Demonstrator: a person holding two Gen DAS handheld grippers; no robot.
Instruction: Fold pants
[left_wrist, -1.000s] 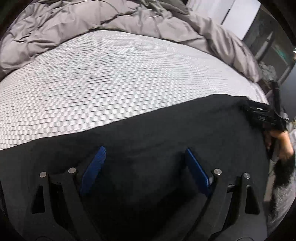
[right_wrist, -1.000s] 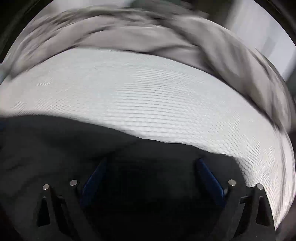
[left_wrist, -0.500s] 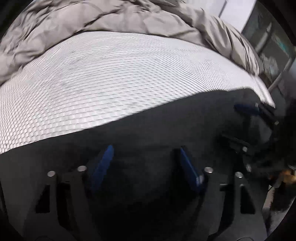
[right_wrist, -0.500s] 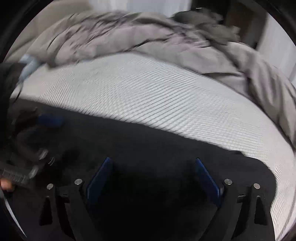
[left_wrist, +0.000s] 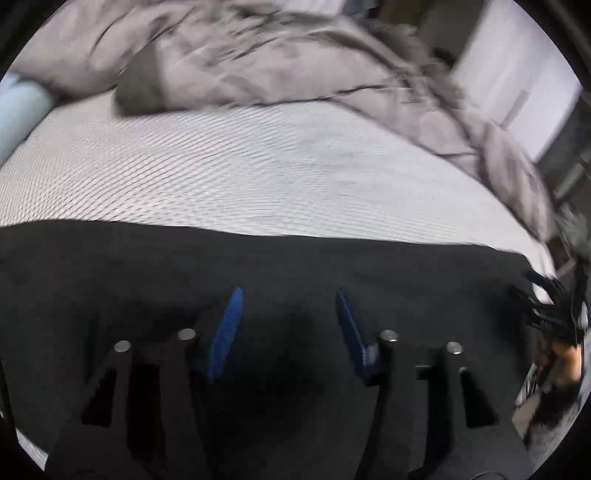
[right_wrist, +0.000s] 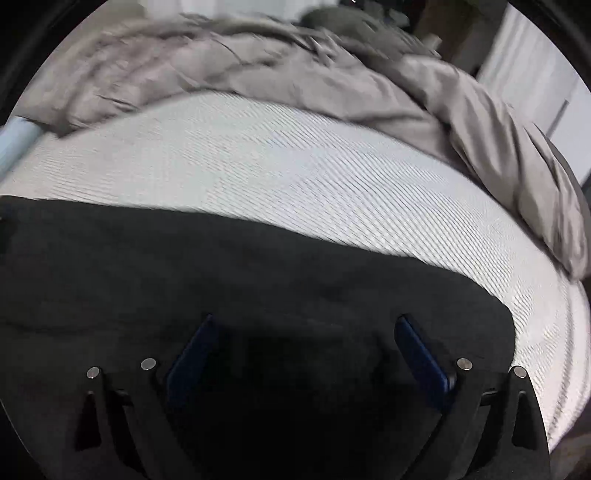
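Black pants (left_wrist: 332, 258) lie flat across the near part of a white textured mattress (left_wrist: 258, 166). My left gripper (left_wrist: 288, 295) hovers over the middle of them. Its jaws are closing, with a gap between the blue pads and no fold pinched. At the right end of the pants, the right gripper (left_wrist: 546, 306) shows as a blur with a hand (left_wrist: 565, 362) behind it. In the right wrist view my right gripper (right_wrist: 304, 321) is over the pants (right_wrist: 258, 277) near their right end. Its jaws are opening wide, with only flat cloth beneath.
A crumpled grey duvet (left_wrist: 277, 62) is piled along the far side and right edge of the bed, also seen as the duvet (right_wrist: 258, 66). A pale blue bolster (left_wrist: 18, 107) lies at the far left. A white panel (left_wrist: 517, 74) stands behind the bed at the right.
The left jaws have narrowed and the right jaws have widened a little. Both views have swung and pulled back, so more duvet and the blue bolster now show. The pants stay flat.
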